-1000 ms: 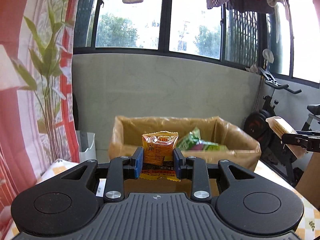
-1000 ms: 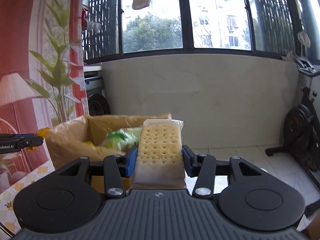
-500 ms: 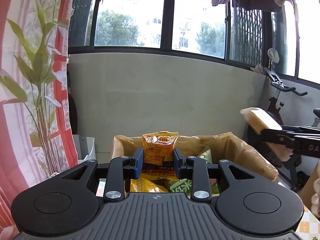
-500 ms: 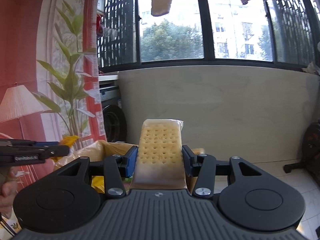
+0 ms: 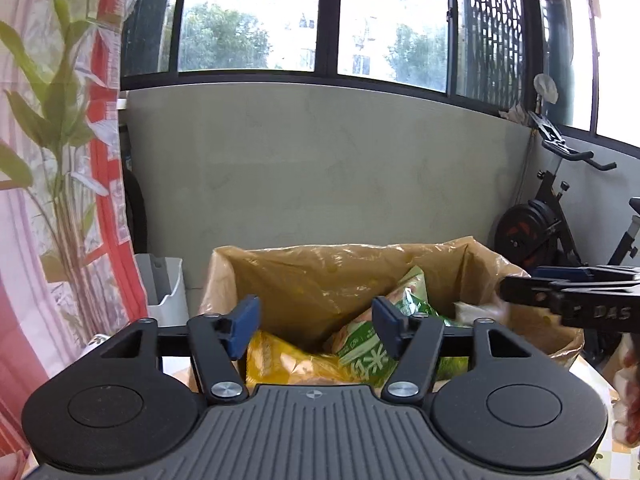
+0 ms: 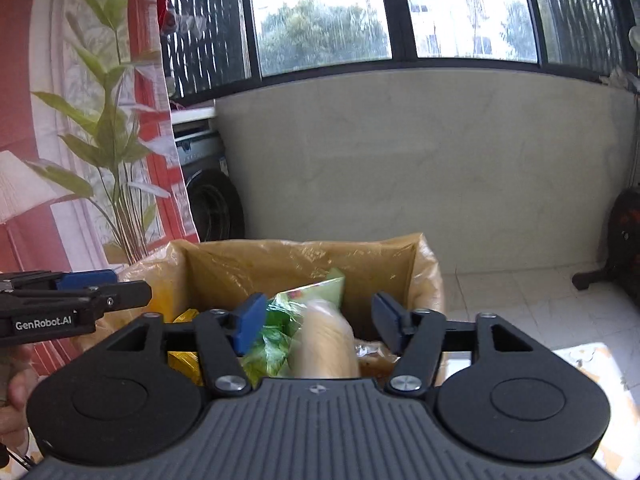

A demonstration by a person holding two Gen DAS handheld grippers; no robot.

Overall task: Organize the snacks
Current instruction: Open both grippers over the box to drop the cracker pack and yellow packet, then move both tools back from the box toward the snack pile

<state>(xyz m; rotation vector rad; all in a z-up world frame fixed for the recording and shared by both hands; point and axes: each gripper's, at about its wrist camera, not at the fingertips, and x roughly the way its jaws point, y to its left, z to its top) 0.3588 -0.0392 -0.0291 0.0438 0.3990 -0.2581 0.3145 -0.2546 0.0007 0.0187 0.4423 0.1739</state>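
A cardboard box lined with a yellow plastic bag (image 5: 320,276) (image 6: 304,264) stands just ahead of both grippers. Inside lie a yellow packet (image 5: 280,360) and a green packet (image 5: 368,344) (image 6: 280,320). My left gripper (image 5: 316,326) hangs over the box, its jaws opening, with nothing between them. My right gripper (image 6: 316,326) is also over the box with jaws opening. The cracker pack (image 6: 326,344) is a blur between its fingers, free of both pads and falling into the box. Each gripper shows at the edge of the other's view.
A low grey wall under windows runs behind the box. An exercise bike (image 5: 560,216) stands at the right, a white bin (image 5: 166,288) and a red curtain with a plant print (image 5: 60,160) at the left. A hand (image 6: 12,392) shows at the lower left.
Both grippers moved forward over the box and opened. The orange packet has left the left gripper. The cracker pack has slipped out of the right gripper and is dropping.
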